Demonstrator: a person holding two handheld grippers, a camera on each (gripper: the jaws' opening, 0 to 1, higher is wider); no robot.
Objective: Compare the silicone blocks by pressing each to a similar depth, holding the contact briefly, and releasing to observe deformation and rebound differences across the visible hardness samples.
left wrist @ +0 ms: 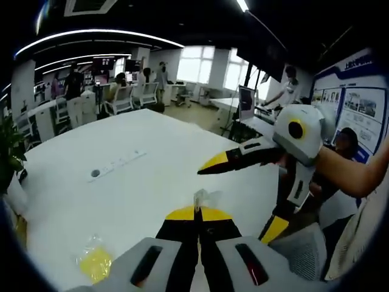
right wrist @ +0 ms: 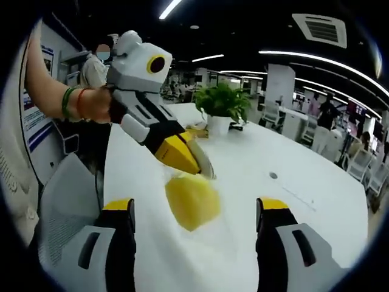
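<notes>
White table: landmark for all items below.
Left gripper: jaws pressed together above the table, pinching the top edge of a clear bag; in the right gripper view the bag hangs from the tips w/ a yellow silicone block inside, held off the surface.
Right gripper: jaws spread wide, nothing between the tips; block hangs just ahead, over the table's near edge.
Second yellow block in bag: lying on table, near edge.
Potted plant: standing on table, far side.
Office chairs: beyond the table's far end.
</notes>
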